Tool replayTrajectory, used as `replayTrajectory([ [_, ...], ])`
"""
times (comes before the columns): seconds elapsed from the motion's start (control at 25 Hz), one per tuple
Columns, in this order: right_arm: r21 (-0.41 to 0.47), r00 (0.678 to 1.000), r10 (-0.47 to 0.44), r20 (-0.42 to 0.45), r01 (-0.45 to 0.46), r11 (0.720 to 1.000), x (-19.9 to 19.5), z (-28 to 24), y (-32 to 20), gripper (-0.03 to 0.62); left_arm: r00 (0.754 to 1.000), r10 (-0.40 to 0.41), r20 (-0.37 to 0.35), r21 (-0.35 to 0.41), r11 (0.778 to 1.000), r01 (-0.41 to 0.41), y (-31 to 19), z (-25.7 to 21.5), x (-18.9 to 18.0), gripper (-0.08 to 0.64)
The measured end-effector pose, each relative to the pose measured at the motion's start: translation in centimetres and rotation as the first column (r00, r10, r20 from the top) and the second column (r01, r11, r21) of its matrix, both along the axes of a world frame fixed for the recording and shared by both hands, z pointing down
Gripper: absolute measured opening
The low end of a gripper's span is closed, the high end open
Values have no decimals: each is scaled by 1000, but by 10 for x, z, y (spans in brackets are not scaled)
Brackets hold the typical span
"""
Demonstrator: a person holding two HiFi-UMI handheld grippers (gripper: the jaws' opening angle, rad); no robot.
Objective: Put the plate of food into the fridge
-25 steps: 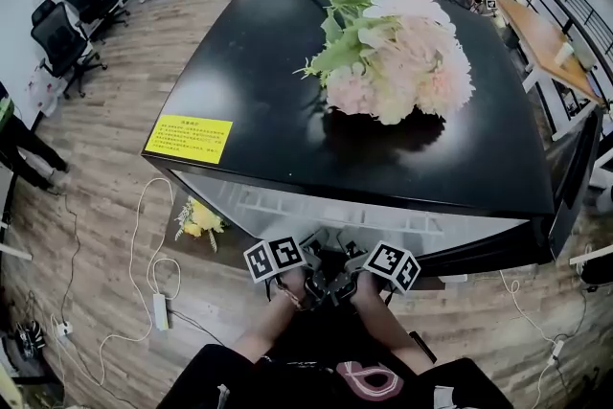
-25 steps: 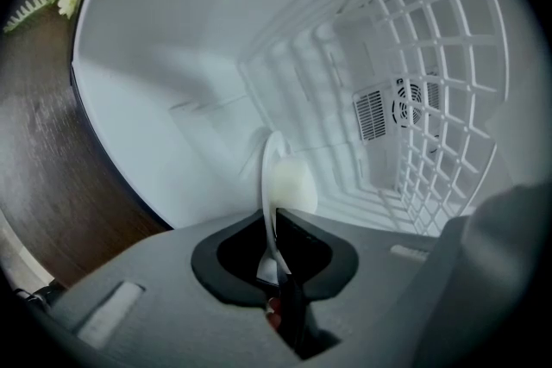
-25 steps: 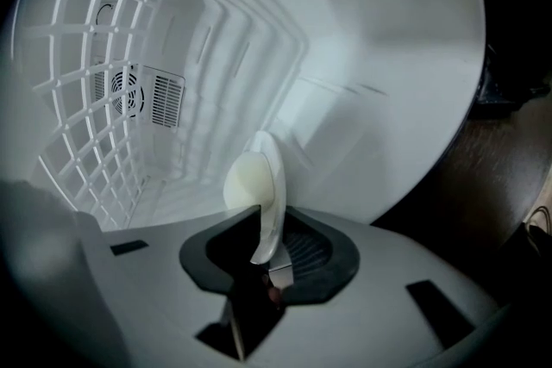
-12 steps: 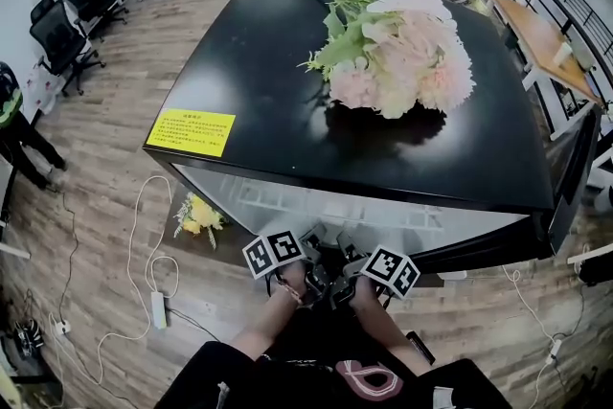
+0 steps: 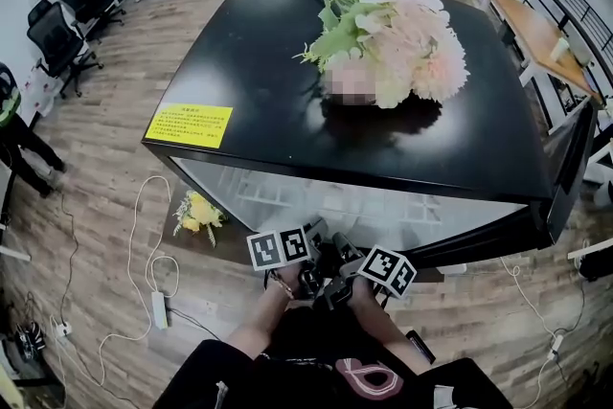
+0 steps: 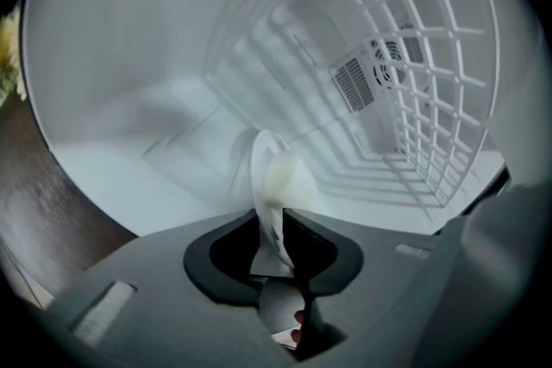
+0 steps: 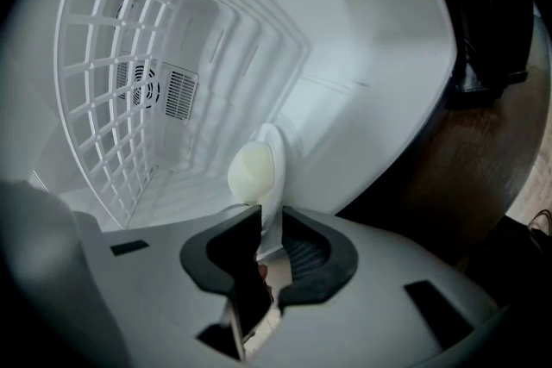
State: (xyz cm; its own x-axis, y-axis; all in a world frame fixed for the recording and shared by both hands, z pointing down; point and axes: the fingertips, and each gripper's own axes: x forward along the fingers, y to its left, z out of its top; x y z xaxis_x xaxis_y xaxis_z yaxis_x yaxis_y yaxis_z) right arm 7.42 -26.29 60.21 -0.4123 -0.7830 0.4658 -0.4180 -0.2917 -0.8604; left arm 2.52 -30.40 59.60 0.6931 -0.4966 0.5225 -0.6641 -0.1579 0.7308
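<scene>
Fridge [image 5: 287,110] with a black top, on which a bouquet [image 5: 402,43] lies. In its white cavity a wire shelf [image 6: 414,56] runs close beside the plate [image 6: 259,177] and parallel to it, with a vent [image 6: 354,84] on the back wall. The plate is at the cavity mouth, edge-on, its plane running toward the back wall. The pale food [image 6: 289,181] faces the shelf. Left gripper [image 6: 271,215] grips the rim, its jaws opening. Right gripper [image 7: 271,215] grips the rim, its jaws closing.

Bouquet [image 5: 393,29] on fridge [image 5: 259,53] top; plate [image 6: 258,158] inside fridge, under wire shelf [image 6: 414,56]; loose flowers [image 5: 198,215] on floor [image 5: 105,196], left.
</scene>
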Motion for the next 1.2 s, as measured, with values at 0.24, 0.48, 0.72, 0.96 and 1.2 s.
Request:
replayTrajectory([
  [0.24,31,995,31,91,-34,999,-4,1,-5,60,998,17,-55,14,1000,-16,0,-6,4,121],
  [0.48,26,977,90,192,-97,995,-2,0,-6,38,993,44,-107,11,999,-43,3,-10,7,165],
  [0.72,20,976,125,178,-131,991,4,3,-7,29,991,95,-93,-26,995,-97,17,-10,8,206],
  [0.96,14,978,130,166,-134,991,2,4,-5,26,993,96,-68,-33,995,-98,29,-8,-4,218],
  [1.2,45,992,82,94,-87,995,-3,1,-6,49,998,43,-39,-6,999,-43,33,-4,-19,217],
])
